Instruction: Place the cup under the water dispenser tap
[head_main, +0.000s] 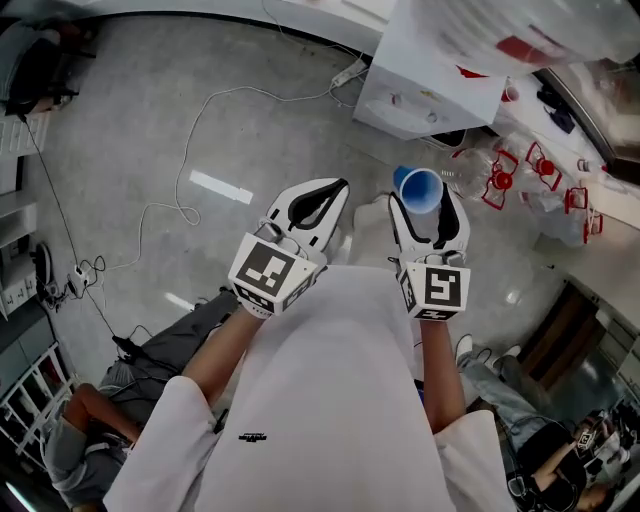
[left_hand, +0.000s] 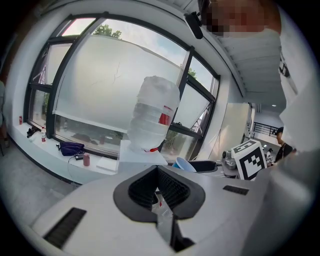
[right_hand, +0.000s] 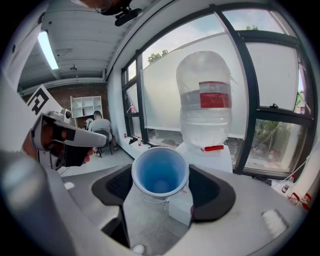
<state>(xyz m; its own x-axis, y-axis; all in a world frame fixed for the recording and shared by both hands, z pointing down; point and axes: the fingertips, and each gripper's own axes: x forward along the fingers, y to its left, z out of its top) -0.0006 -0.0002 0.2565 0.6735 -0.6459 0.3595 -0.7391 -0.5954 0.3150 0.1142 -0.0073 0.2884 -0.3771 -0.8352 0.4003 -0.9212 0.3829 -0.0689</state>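
Observation:
A blue cup (head_main: 418, 188) stands upright between the jaws of my right gripper (head_main: 421, 203), which is shut on it. In the right gripper view the cup (right_hand: 160, 171) shows its open mouth and looks empty. The white water dispenser (head_main: 430, 80) stands ahead on the floor, carrying a large clear bottle (right_hand: 205, 100) with a red label. The cup is held short of the dispenser (right_hand: 212, 155), out in front of it. My left gripper (head_main: 335, 192) hangs beside the right one, shut and holding nothing. From the left gripper view the bottle (left_hand: 152, 115) and the cup (left_hand: 184, 164) show to the right.
White cables run over the grey floor to a power strip (head_main: 350, 72) left of the dispenser. Several empty bottles with red handles (head_main: 500, 175) lie to its right. People sit at the lower left (head_main: 90, 420) and lower right (head_main: 560, 440). Large windows stand behind the dispenser.

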